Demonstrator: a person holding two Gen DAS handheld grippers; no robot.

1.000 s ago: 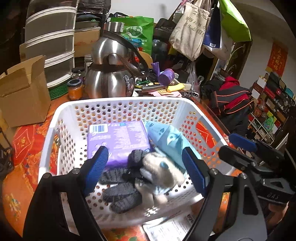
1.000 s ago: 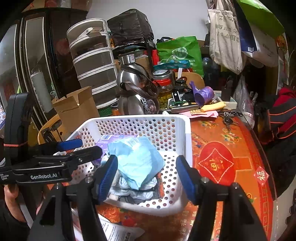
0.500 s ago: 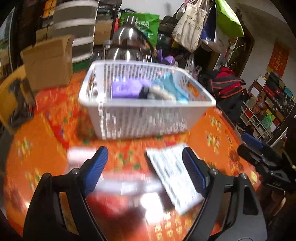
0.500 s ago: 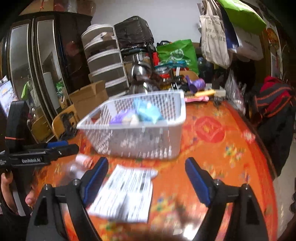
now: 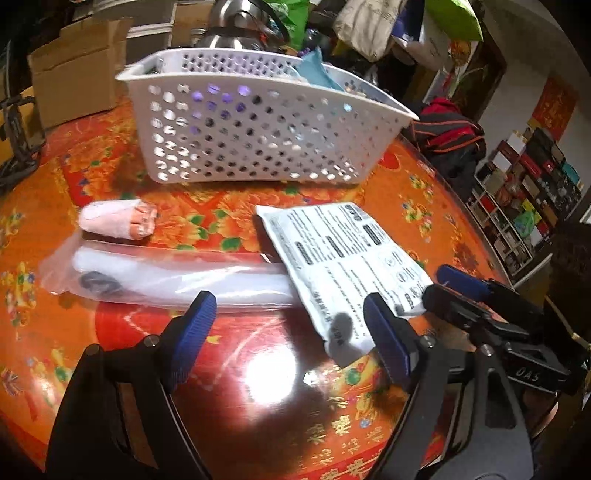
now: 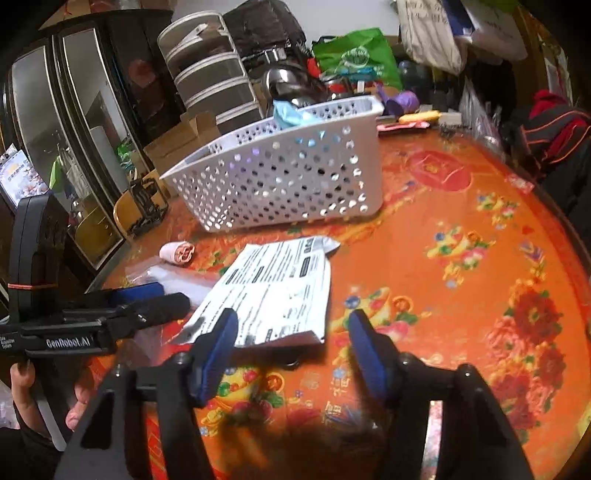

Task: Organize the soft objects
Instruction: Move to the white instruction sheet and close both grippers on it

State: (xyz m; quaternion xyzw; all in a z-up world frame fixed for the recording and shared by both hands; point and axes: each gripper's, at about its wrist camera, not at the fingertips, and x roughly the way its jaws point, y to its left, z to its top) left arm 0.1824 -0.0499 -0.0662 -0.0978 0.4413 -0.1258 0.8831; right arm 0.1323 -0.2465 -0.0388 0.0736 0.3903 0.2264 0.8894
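A white perforated basket (image 5: 258, 122) (image 6: 288, 177) stands on the orange table with a light blue soft bundle (image 5: 314, 70) (image 6: 291, 112) sticking out of it. In front of it lie a pink rolled cloth (image 5: 118, 221) (image 6: 177, 252), a clear bag with a white soft item (image 5: 166, 277) (image 6: 173, 277), and a white printed packet (image 5: 343, 258) (image 6: 280, 288). My left gripper (image 5: 287, 299) hovers over the bag's near edge, its jaws closing slightly and gripping nothing. My right gripper (image 6: 292, 314) hangs over the packet's near edge, jaws closing, pads not pressing on it.
A cardboard box (image 5: 74, 74) and a steel kettle (image 5: 236, 22) stand behind the basket. A drawer tower (image 6: 214, 81) and bags crowd the back. The table's round edge (image 6: 569, 240) curves along the right. A hand (image 6: 22, 384) holds the left gripper's handle.
Both grippers have drawn back from above the basket and come down low over the table in front of it. The packet, clear bag and pink roll have come into view.
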